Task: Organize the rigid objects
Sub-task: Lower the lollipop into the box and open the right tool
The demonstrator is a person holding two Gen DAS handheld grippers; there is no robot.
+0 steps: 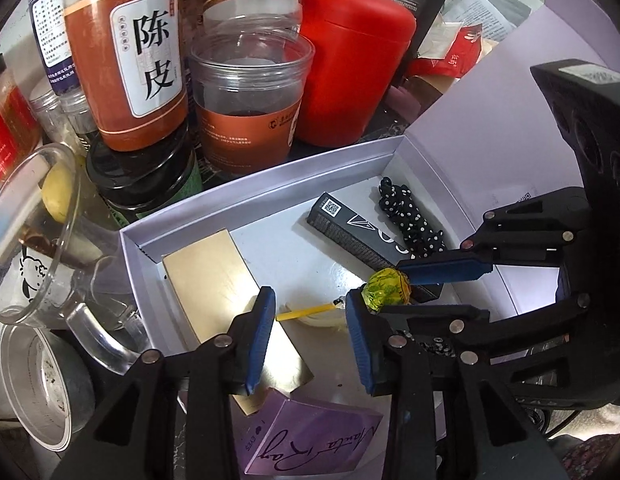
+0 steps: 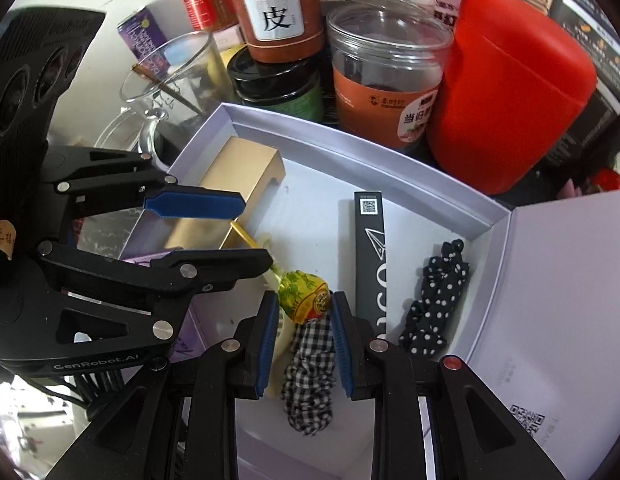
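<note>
Right gripper [image 2: 303,306] clenched on the yellow-wrapped ball [image 2: 303,296], over the white box [image 2: 390,168] beside the black carton [image 2: 370,248]. Left gripper [image 1: 310,312] released, straddling a yellow stick [image 1: 305,313].

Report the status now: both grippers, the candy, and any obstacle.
Right gripper shut on wrapped candy, over white box. Left gripper open, empty. Checked scrunchie lies directly below.
</note>
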